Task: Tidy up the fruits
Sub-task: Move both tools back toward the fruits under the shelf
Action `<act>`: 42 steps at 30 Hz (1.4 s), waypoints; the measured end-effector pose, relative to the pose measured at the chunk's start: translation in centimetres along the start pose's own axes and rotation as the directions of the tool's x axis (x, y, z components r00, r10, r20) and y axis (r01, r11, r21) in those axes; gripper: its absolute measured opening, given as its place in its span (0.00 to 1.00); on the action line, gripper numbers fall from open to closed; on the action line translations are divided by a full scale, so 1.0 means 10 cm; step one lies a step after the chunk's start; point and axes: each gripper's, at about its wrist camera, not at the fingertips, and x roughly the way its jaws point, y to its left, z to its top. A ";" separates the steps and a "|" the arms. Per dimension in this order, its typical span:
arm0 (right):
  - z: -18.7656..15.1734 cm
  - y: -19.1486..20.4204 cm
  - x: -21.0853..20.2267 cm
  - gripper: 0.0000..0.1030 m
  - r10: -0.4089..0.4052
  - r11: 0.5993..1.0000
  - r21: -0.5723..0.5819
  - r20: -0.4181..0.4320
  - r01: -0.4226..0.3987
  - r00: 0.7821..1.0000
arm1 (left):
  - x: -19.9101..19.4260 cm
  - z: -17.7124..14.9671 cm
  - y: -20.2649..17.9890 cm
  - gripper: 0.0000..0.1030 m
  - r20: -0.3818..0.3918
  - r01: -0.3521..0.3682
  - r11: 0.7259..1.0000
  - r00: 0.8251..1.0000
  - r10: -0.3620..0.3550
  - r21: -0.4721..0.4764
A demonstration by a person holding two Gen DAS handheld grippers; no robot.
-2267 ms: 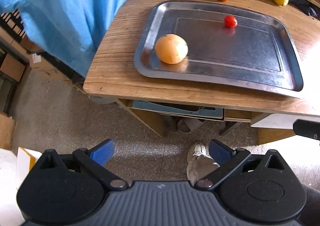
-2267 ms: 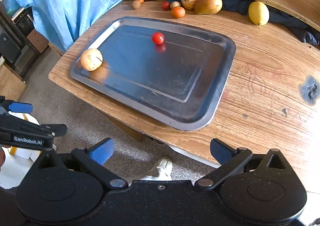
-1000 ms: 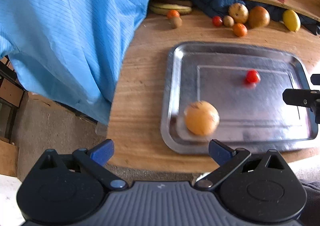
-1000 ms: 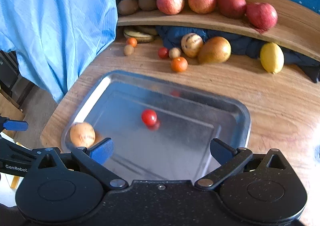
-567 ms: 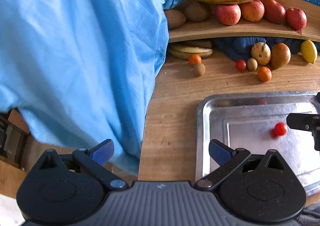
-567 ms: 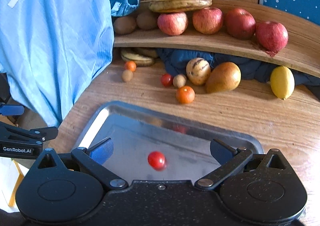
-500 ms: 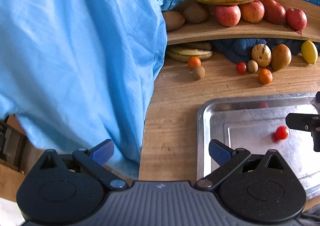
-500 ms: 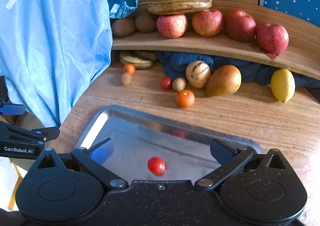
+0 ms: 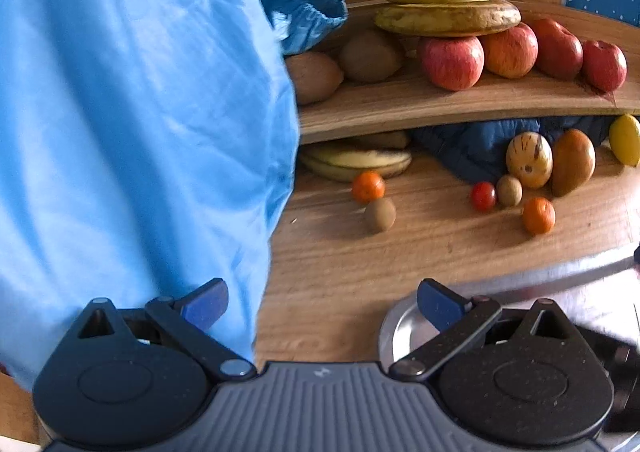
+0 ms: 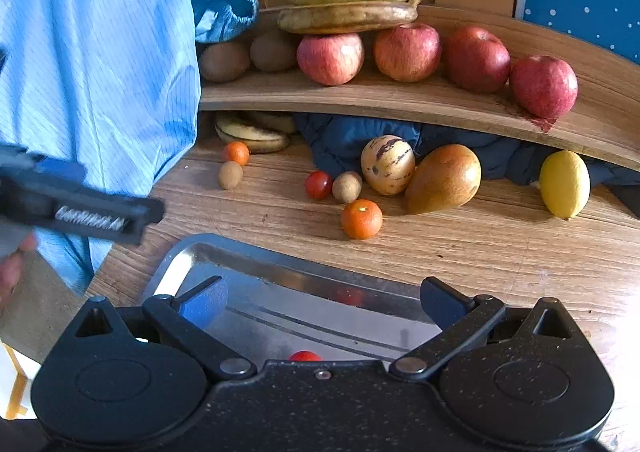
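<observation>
Holding both empty: my left gripper point(image 9: 322, 298) and right gripper point(image 10: 322, 298) gape over tray point(image 10: 280, 272); cherry tomato point(image 10: 305, 356) inside.

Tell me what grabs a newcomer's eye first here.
The row of red apples on the curved wooden shelf, bananas stacked at its left end. A big blue cloth fills the left side. Loose fruit on the table lies behind the metal tray.

Glossy metal tray point(image 10: 256, 264), seemingly wooden table point(image 10: 500, 248)
</observation>
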 end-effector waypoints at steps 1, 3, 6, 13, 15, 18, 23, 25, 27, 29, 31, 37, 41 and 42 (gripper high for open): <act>0.00 0.01 0.01 0.99 -0.008 1.000 0.000 0.005 0.008 1.000 | 0.06 0.04 -0.02 0.99 -0.001 0.011 1.000 1.000 -0.011 -0.006; 0.01 0.02 0.03 0.99 -0.029 1.000 0.007 0.020 0.029 0.999 | 0.14 0.10 -0.03 0.99 -0.004 0.028 0.999 1.000 -0.028 -0.019; 0.04 0.01 0.05 0.99 -0.062 0.998 0.025 0.045 0.061 0.997 | 0.28 0.18 -0.04 0.99 -0.004 0.053 0.998 0.999 -0.053 -0.046; 0.11 0.00 0.16 0.99 -0.100 0.995 0.025 0.069 0.099 0.993 | 0.53 0.27 -0.05 0.99 -0.001 0.103 0.994 0.995 -0.103 -0.042; 0.12 0.00 0.21 0.99 -0.105 0.994 0.019 0.060 0.104 0.993 | 0.60 0.29 -0.05 0.99 0.000 0.108 0.994 0.994 -0.108 -0.031; 0.15 0.00 0.28 0.98 -0.102 0.995 0.011 0.058 0.102 0.993 | 0.68 0.31 -0.04 0.99 -0.007 0.123 0.992 0.992 -0.123 -0.029; 0.22 0.00 0.37 0.95 -0.104 0.995 -0.001 0.056 0.105 0.993 | 0.80 0.34 -0.01 0.99 -0.021 0.158 0.987 0.987 -0.159 -0.040; 0.24 -0.03 0.42 0.92 -0.114 0.993 0.011 0.051 0.114 0.992 | 0.83 0.35 -0.02 0.99 -0.020 0.176 0.984 0.984 -0.177 -0.039; 0.26 -0.07 0.47 0.91 -0.121 0.992 0.027 0.043 0.119 0.992 | 0.86 0.35 -0.04 0.99 -0.014 0.190 0.981 0.982 -0.190 -0.032; 0.27 -0.10 0.51 0.90 -0.112 0.993 0.049 0.040 0.110 0.993 | 0.87 0.35 -0.05 0.99 -0.008 0.196 0.980 0.980 -0.197 -0.020; 0.28 -0.11 0.55 0.87 -0.111 0.992 0.059 0.033 0.109 0.993 | 0.88 0.34 -0.06 0.99 0.000 0.204 0.979 0.979 -0.204 -0.005; 0.30 -0.09 0.62 0.79 -0.102 0.993 0.061 0.020 0.100 0.995 | 0.98 0.35 -0.07 0.97 0.003 0.233 0.973 0.973 -0.233 -0.007; 0.31 -0.07 0.65 0.73 -0.101 0.993 0.056 0.011 0.100 0.995 | 1.01 0.37 -0.05 0.89 0.001 0.263 0.965 0.965 -0.263 -0.025; 0.31 -0.06 0.66 0.72 -0.100 0.994 0.054 0.009 0.099 0.995 | 0.99 0.36 -0.01 0.89 0.001 0.269 0.963 0.963 -0.269 -0.030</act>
